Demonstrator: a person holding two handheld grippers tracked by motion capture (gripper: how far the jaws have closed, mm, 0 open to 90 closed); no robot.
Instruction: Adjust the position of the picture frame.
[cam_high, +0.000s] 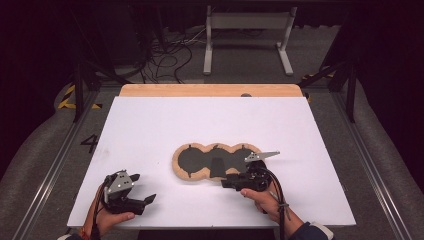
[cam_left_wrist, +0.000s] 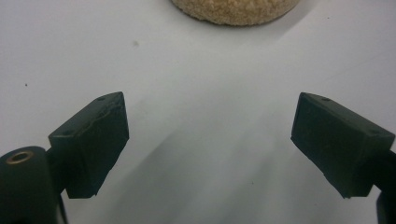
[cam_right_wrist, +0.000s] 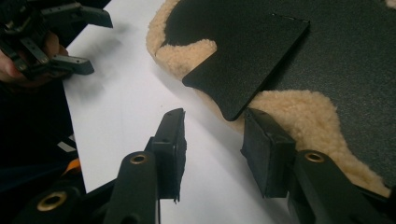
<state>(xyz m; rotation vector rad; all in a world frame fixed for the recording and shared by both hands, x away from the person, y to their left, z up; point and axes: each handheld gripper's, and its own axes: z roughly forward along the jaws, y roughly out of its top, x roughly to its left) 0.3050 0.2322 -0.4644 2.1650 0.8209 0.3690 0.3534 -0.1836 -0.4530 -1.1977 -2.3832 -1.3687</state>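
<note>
**Q:** What lies at the centre of the table?

**A:** A fleecy mat (cam_high: 216, 161), three rounded lobes joined in a row, tan pile at the rim and black backing facing up; it rests flat near the middle of the white tabletop (cam_high: 150, 125). On its near edge a black flap (cam_right_wrist: 247, 70) stands loose from the backing; its rounded corner juts out over the fleece, toward me.

**Q:** And your right fingers?

**A:** My right gripper (cam_right_wrist: 212, 149) sits at that near edge, just below the flap's corner; its jaws are partly open with nothing between them. One pad rests on or just above the fleece, the other stands over bare table; I judge I am lined up this way so that the flap's corner can slide into the gap.

**Q:** Your left?

**A:** My left gripper (cam_high: 142, 200) waits well apart from the mat, low at the table's near left; its jaws stand wide and hold nothing. It points at the mat's leftmost lobe (cam_left_wrist: 236, 11); I would guess it is kept there ready to pin that end down.

**Q:** Anything beyond?

**A:** A wooden strip (cam_high: 210, 90) edges the far side of the table; behind it, a dark floor with cables and a grey stand.
</note>
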